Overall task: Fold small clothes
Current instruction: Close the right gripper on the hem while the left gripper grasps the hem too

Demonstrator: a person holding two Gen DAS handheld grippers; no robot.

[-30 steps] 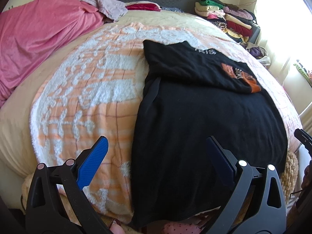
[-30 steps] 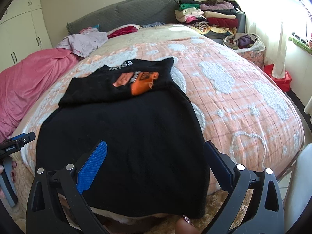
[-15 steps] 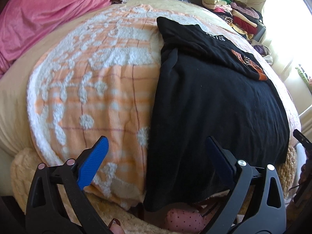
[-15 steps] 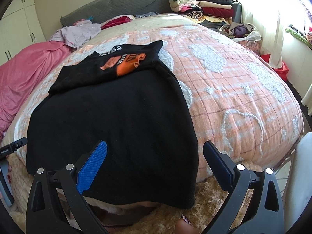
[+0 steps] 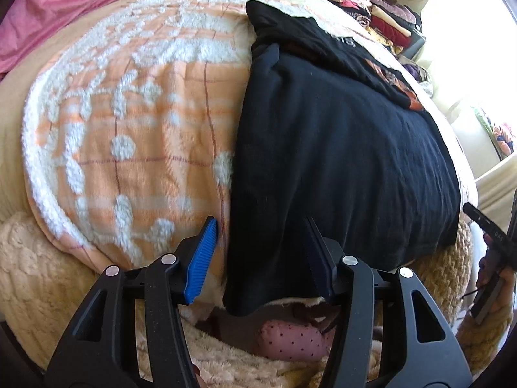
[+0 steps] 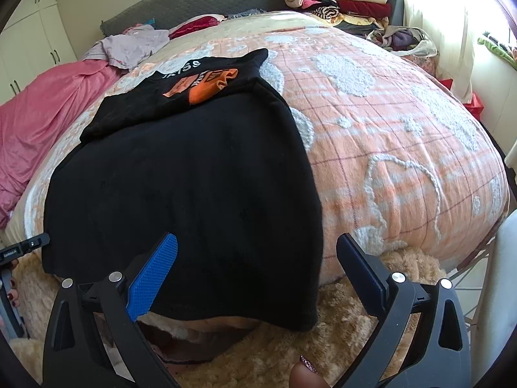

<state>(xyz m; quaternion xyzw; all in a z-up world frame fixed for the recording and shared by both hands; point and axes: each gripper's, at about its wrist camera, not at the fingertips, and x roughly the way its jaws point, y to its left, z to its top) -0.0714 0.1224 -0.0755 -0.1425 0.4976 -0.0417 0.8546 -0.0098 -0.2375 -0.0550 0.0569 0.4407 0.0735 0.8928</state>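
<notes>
A black shirt (image 5: 339, 155) with an orange print lies flat on the bed, its top part folded down over the body; it also shows in the right wrist view (image 6: 194, 187). Its hem hangs over the near bed edge. My left gripper (image 5: 261, 242) is open, its fingers on either side of the shirt's near left corner, closer together than before. My right gripper (image 6: 258, 252) is open wide around the near right part of the hem. Nothing is gripped.
The bed has an orange and white blanket (image 6: 387, 123) and a fluffy beige cover (image 6: 371, 291) at its foot. A pink quilt (image 6: 42, 113) lies at the left. Folded clothes (image 6: 339, 0) are stacked at the far right. A pink dotted slipper (image 5: 290, 339) lies below.
Both grippers have moved down and in toward the shirt's near hem. The left jaws have narrowed around the left corner. The right jaws stay wide open.
</notes>
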